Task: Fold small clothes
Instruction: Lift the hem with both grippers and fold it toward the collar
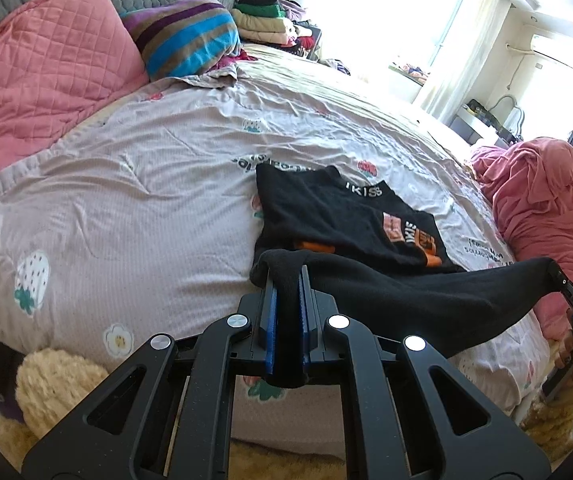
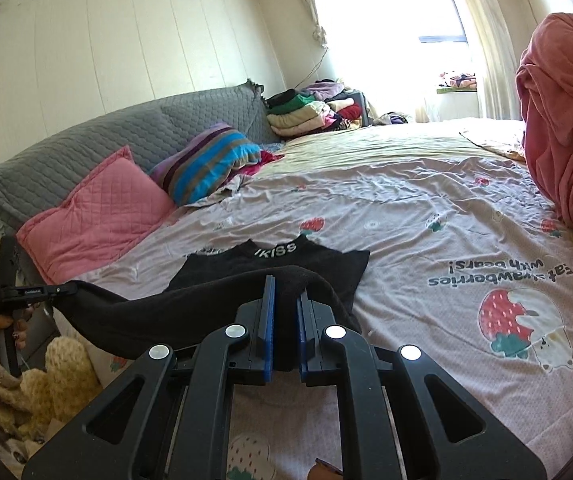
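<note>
A small black top (image 1: 350,220) with orange print and a white "IKISS" collar lies on the bed sheet (image 1: 146,184); it also shows in the right wrist view (image 2: 270,264). My left gripper (image 1: 286,280) is shut on one corner of its lower hem. My right gripper (image 2: 284,292) is shut on the other corner. The hem (image 1: 406,292) hangs stretched between them, lifted above the sheet near the bed's front edge. The right gripper shows at the right edge of the left wrist view (image 1: 558,276), the left gripper at the left of the right wrist view (image 2: 62,290).
A pink quilted pillow (image 1: 46,76) and a striped blanket (image 1: 190,40) lie at the head of the bed by a grey headboard (image 2: 86,148). A pink bundled duvet (image 1: 546,208) sits on the far side. Folded clothes (image 2: 310,116) are piled in the corner.
</note>
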Demonstrator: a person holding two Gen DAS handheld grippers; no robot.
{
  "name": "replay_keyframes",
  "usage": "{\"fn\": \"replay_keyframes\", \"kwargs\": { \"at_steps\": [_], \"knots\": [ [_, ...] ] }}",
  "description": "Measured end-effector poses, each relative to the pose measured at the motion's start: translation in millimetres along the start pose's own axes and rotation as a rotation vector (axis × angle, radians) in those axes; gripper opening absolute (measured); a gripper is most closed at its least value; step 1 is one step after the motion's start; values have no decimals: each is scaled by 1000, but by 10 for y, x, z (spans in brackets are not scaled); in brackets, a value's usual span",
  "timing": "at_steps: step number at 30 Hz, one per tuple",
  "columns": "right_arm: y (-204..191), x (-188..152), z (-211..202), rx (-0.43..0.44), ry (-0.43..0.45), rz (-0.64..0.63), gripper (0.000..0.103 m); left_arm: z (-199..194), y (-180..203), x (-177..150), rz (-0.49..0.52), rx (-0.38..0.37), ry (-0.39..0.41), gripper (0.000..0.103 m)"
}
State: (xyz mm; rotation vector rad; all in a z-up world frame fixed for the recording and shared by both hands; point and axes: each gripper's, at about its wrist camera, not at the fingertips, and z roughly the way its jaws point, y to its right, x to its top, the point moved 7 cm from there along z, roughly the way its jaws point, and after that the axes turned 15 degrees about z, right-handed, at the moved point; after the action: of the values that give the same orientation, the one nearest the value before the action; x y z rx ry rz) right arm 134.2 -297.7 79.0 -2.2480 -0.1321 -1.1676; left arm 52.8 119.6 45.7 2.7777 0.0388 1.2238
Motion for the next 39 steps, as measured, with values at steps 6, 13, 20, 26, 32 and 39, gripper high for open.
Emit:
{"fn": "replay_keyframes", "kwargs": {
  "at_steps": [6, 13, 20, 26, 32, 39],
  "knots": [
    [19, 105, 82, -1, 20, 7, 8, 35, -24, 141, 9, 14, 7, 3],
    [59, 194, 189, -15, 41, 13, 8, 105, -60, 308, 7, 29, 24, 3],
    [117, 313, 376, -37, 59, 23, 8, 265, -100, 499, -2, 44, 27, 3],
    [169, 437, 547, -47, 63, 32, 8, 372, -161, 634, -14, 48, 27, 3],
    [252, 486, 747, -71, 48, 39, 8, 552, -183, 734, 1, 69, 11, 3],
    [376, 470, 1001, -113, 23, 41, 8, 800, -227, 783, 14, 93, -12, 3]
  ]
}}
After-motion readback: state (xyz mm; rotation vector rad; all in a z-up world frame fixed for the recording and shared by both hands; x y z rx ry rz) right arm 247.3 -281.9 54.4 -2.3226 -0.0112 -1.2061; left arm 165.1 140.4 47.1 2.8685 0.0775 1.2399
